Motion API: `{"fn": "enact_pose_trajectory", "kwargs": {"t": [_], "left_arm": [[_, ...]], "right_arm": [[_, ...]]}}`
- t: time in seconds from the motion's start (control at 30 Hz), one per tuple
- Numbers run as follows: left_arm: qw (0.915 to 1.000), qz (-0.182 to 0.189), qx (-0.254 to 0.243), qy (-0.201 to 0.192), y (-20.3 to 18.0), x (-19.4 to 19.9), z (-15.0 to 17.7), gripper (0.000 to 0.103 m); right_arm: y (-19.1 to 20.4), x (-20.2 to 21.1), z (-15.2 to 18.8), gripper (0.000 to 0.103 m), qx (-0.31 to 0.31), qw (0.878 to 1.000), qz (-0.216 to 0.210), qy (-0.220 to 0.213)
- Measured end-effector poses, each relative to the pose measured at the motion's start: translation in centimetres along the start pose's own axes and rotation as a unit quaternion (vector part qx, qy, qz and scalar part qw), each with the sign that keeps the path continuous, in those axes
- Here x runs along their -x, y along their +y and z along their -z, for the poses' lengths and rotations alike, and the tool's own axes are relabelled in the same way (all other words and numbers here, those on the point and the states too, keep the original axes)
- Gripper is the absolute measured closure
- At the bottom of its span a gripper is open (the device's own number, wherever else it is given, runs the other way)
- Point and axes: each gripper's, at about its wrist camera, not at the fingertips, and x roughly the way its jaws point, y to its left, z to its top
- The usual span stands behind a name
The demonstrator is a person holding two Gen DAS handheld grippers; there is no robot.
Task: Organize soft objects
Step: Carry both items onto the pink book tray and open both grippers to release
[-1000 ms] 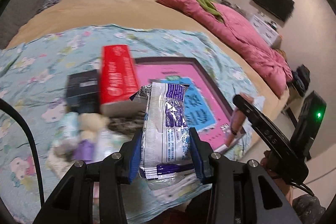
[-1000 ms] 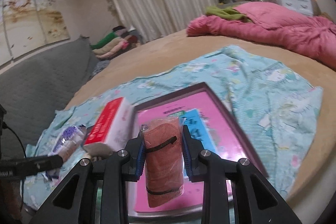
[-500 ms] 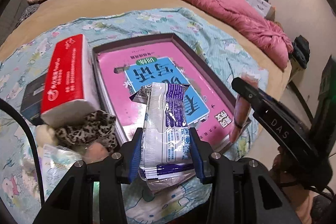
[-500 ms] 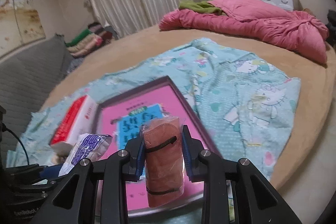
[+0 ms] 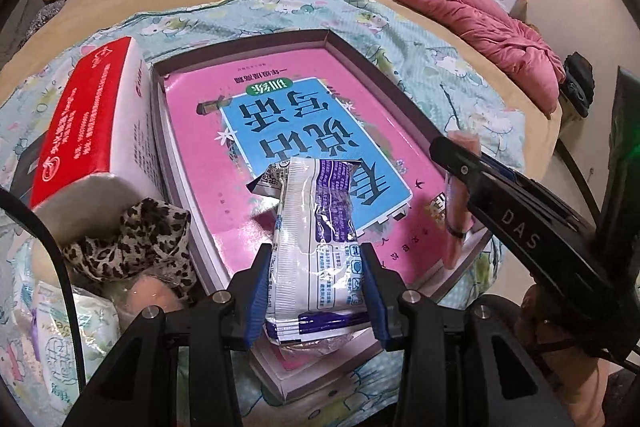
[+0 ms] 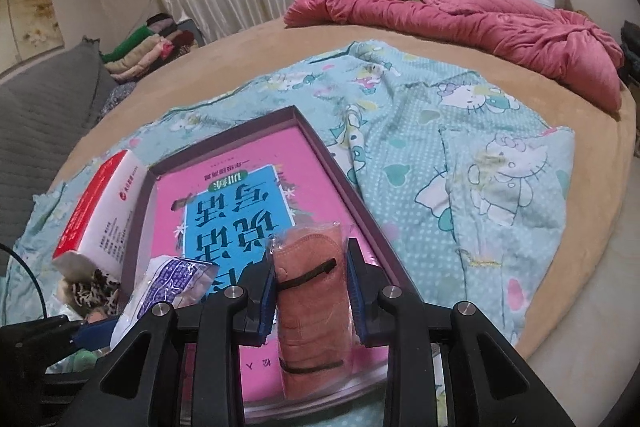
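My left gripper (image 5: 314, 287) is shut on a white and purple tissue pack (image 5: 316, 239), held over the near end of a shallow purple box (image 5: 360, 55) that holds a pink and blue book (image 5: 296, 123). My right gripper (image 6: 312, 293) is shut on an orange-brown cloth in a clear wrapper (image 6: 310, 303), over the box's near right corner (image 6: 360, 211). The right gripper also shows in the left wrist view (image 5: 456, 163), and the tissue pack shows in the right wrist view (image 6: 168, 283).
A red and white tissue box (image 5: 92, 119) lies left of the purple box. A leopard-print scrunchie (image 5: 132, 243) and small packets (image 5: 60, 339) lie near left. A teal cartoon blanket (image 6: 460, 155) covers the tan bed. A pink quilt (image 6: 480, 27) is at the back.
Both grippers have moved right and forward over the purple box, each still holding its item. The box and book now fill the middle of both views.
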Motion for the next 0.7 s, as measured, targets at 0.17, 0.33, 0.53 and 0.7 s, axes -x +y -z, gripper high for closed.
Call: {"fn": "enact_pose_trajectory", "kwargs": {"t": [0.17, 0.33, 0.53, 0.7], "left_arm": [[1.0, 0.0, -0.001, 0.007, 0.0, -0.7, 0.1, 0.061], [0.9999, 0.001, -0.001, 0.015, -0.1, -1.4, 0.2, 0.061], [0.9997, 0.001, -0.004, 0.022, -0.4, -1.9, 0.3, 0.06], [0.9997, 0.002, -0.004, 0.023, -0.6, -1.9, 0.3, 0.06]], "right_arm": [[-0.1, -1.1, 0.2, 0.071, -0.004, 1.0, 0.0, 0.016], [-0.6, -1.7, 0.4, 0.07, -0.016, 1.0, -0.006, 0.026], [-1.0, -2.1, 0.6, 0.064, -0.028, 0.999, -0.005, 0.036], [-1.4, -1.9, 0.6, 0.062, -0.038, 0.999, -0.007, 0.032]]}}
